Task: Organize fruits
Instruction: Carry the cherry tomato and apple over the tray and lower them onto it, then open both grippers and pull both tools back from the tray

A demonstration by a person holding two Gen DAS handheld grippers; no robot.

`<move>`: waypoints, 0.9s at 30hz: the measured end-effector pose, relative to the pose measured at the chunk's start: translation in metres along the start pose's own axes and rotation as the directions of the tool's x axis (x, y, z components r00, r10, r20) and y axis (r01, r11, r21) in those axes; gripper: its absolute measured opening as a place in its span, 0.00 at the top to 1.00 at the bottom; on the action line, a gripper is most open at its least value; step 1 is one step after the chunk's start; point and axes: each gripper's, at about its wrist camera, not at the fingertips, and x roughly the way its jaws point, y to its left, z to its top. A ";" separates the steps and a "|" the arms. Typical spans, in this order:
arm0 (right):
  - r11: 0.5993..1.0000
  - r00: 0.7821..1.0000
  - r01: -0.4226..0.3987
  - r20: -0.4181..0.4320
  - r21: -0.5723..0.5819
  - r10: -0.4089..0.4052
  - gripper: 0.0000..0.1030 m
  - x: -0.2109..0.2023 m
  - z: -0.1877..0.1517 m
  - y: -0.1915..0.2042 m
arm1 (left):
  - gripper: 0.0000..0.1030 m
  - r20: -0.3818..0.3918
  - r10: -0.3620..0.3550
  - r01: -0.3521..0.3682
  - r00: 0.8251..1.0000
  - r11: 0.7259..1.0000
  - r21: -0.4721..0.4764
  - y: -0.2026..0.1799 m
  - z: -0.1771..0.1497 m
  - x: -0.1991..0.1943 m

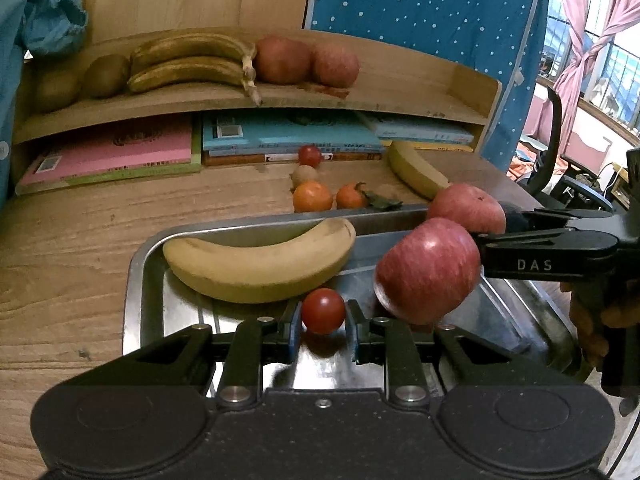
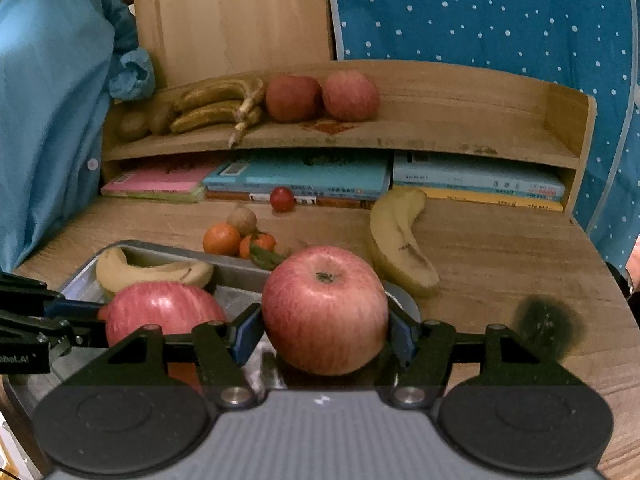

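Mid-task: left gripper clamps a cherry tomato, right gripper an apple, over the tray; oranges beyond them remain.

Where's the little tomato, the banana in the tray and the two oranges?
Cherry tomato [image 1: 323,311], left wrist view, middle of its skin.
Tray banana [image 1: 260,260], left wrist view, mid-peel.
Oranges [image 2: 222,239], right wrist view, middle of the bigger one.

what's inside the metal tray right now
In the metal tray lies a banana and an apple. Both grippers block the near floor, so anything there is hidden.
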 end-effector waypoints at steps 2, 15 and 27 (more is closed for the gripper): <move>1.000 1.000 0.002 -0.001 -0.009 -0.002 0.32 0.000 -0.002 0.003 | 0.76 -0.005 0.002 -0.002 1.000 1.000 -0.001 0.000 -0.001 0.002; 0.995 0.992 0.072 0.108 -0.074 -0.063 0.17 -0.032 -0.010 0.020 | 0.43 0.043 0.019 -0.019 0.999 1.000 0.007 -0.004 -0.007 -0.015; 0.994 0.980 0.080 0.187 -0.073 -0.065 0.02 -0.082 -0.031 0.043 | 0.07 0.149 0.065 -0.065 0.987 0.998 -0.005 -0.010 -0.026 -0.059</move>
